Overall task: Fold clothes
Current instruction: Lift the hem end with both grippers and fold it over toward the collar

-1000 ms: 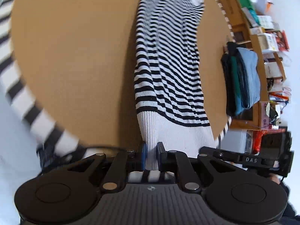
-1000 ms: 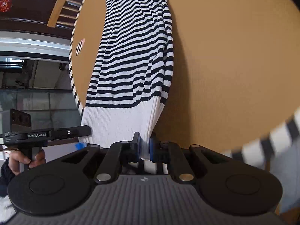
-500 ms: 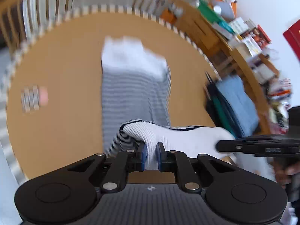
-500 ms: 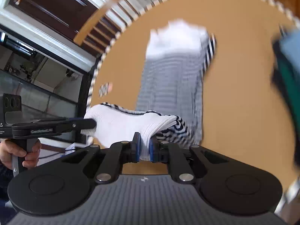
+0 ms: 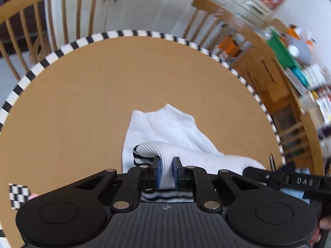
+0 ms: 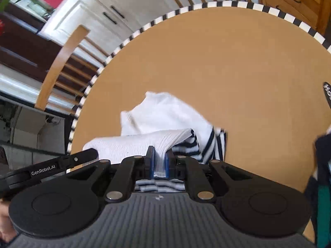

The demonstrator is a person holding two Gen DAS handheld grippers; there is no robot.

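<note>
A black-and-white striped sweater with white ribbed hem (image 5: 175,124) (image 6: 165,113) lies on the round brown table (image 5: 82,103) (image 6: 248,82). My left gripper (image 5: 167,172) is shut on one corner of the white ribbed hem, held above the sweater's white collar end. My right gripper (image 6: 159,165) is shut on the other hem corner. The hem stretches between the two grippers, folded over the striped body, most of which is hidden beneath the grippers. Each view shows the other gripper at its side.
The table has a black-and-white checked rim (image 5: 124,34) (image 6: 227,4). Wooden chairs (image 5: 31,20) (image 6: 58,66) stand around its far side. A pile of dark folded clothes (image 6: 320,175) sits at the right. A checked marker (image 5: 18,194) lies at the left. Cluttered shelves (image 5: 300,62) stand beyond.
Both grippers have carried the hem forward over the sweater toward its white collar end. The long striped body seen earlier is now folded under and mostly hidden.
</note>
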